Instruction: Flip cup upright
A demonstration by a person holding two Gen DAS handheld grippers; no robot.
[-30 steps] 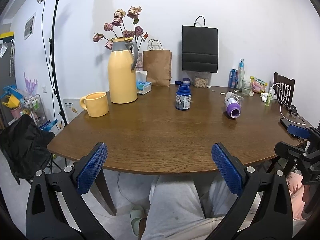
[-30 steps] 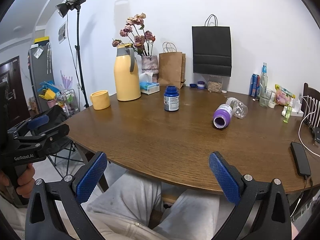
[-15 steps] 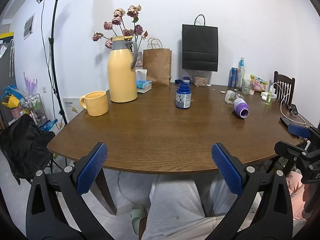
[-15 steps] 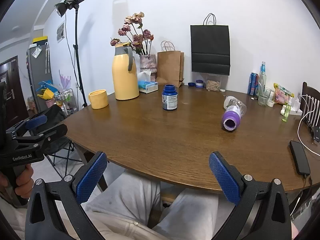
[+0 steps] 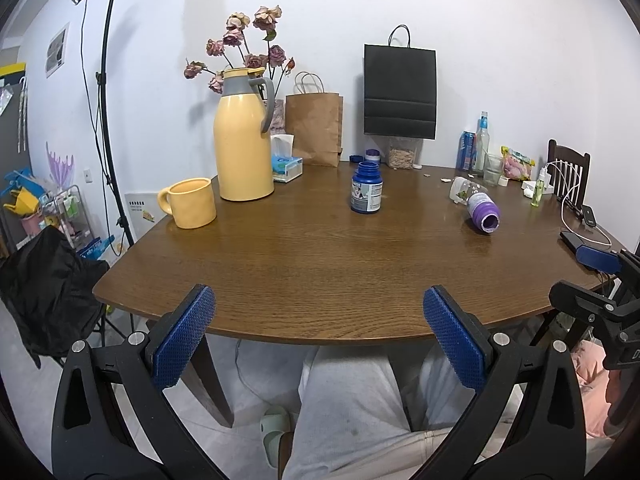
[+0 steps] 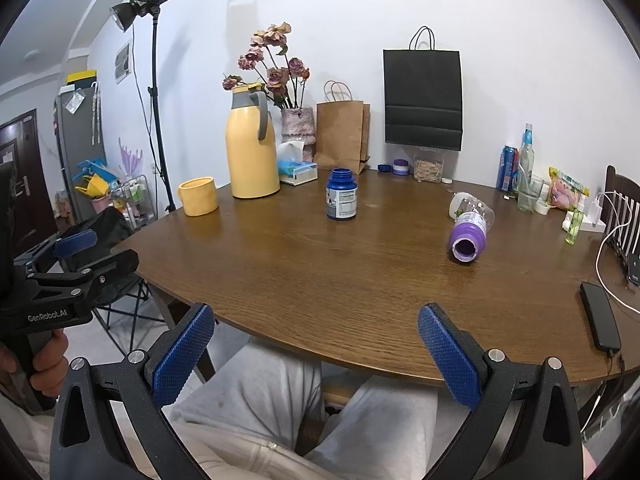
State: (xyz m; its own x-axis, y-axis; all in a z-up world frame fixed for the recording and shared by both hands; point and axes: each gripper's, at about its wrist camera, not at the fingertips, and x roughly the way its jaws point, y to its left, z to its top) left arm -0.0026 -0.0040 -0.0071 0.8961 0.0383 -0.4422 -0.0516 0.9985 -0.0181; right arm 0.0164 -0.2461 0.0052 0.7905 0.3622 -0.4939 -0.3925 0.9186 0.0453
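Observation:
The cup (image 6: 469, 226) is a clear bottle-like cup with a purple mouth, lying on its side on the right part of the brown table (image 6: 360, 272), mouth toward me. It also shows in the left wrist view (image 5: 478, 206). My left gripper (image 5: 316, 336) is open and empty at the table's near edge. My right gripper (image 6: 316, 350) is open and empty, also at the near edge, well short of the cup. Each gripper shows at the side of the other's view.
A blue jar (image 6: 341, 195) stands mid-table. A yellow mug (image 6: 197, 196) and yellow thermos (image 6: 251, 142) stand at the left. Paper bags, a vase, bottles and a glass line the back. A phone (image 6: 600, 316) with cable lies at the right edge.
The cup has rolled to the right on the table. Both grippers have stayed open and nearly still.

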